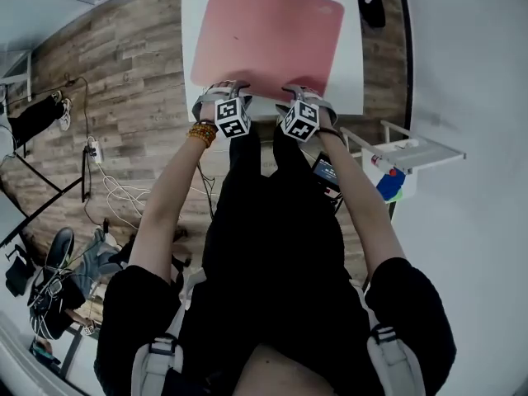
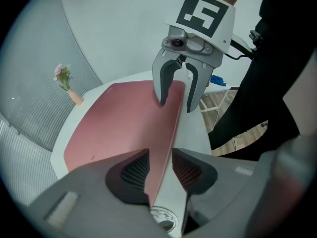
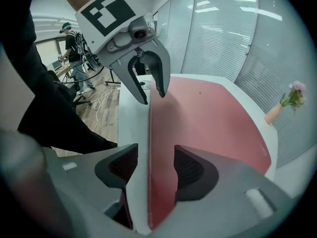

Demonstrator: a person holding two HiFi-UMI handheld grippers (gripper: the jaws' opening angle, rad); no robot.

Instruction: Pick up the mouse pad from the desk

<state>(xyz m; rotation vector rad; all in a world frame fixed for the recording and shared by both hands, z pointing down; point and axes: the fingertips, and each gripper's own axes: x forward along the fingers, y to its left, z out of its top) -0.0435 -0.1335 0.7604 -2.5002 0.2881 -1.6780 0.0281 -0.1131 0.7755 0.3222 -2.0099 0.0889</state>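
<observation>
One flat pink mouse pad (image 1: 268, 35) lies on the white counter (image 1: 353, 73). My left gripper (image 1: 221, 91) and right gripper (image 1: 303, 91) straddle its near edge, jaws apart.

Bright even light; fisheye edges; left tongs (image 2: 160, 171) blurred.

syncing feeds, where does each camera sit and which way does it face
Head view: on the person's head, steeply down onto desk, mouse pad, forearms and torso.
Left gripper view: on the left gripper, along the pad's near edge toward the right gripper; own fingers show.
Right gripper view: on the right gripper, facing back at the left one; own fingers show.
Shared: pad edge between open fingers.
</observation>
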